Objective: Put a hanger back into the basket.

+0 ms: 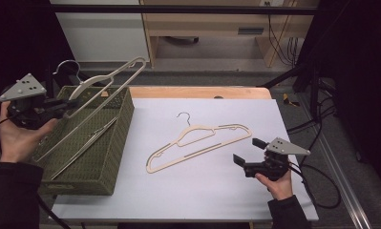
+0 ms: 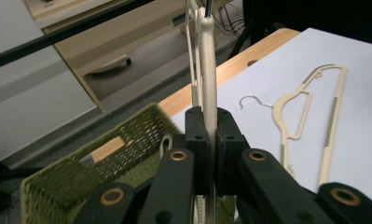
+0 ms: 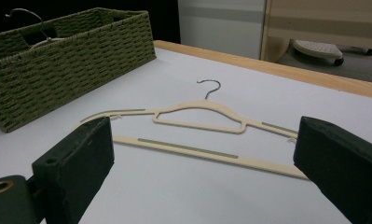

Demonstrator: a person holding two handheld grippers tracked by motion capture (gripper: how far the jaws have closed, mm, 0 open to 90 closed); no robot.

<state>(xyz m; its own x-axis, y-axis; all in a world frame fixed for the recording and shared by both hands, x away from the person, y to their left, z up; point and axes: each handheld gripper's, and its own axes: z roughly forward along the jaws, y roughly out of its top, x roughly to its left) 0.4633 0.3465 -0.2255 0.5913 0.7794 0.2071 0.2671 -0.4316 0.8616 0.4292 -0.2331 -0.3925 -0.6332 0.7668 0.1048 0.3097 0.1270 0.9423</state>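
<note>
Left gripper (image 1: 59, 107) was seen in the high view at the table's left edge, above the green woven basket (image 1: 116, 143). Its jaws were clamped on a cream hanger (image 1: 100, 102), held tilted, far end raised over the basket's back corner, metal hook up near the hand. The clamp itself was made clear by the left gripper view: both pads pressed flat against the hanger's thin bar (image 2: 208, 84), no gap visible. The hanger's full outline was given by the high view, not by that close-up.

More hangers (image 1: 90, 140) were seen lying slanted inside the basket in the high view; from the right gripper view a hook above the basket rim (image 3: 27, 21) was noted.

Right gripper (image 1: 250, 150) was held near the table's right edge, jaws spread wide, nothing between them. A second cream hanger (image 1: 197, 143) lay flat on the white sheet (image 1: 188, 191), mid-table, just ahead of those jaws. Grey grip strips along its lower bar (image 3: 188, 149) were resolved in the right gripper view.
</note>
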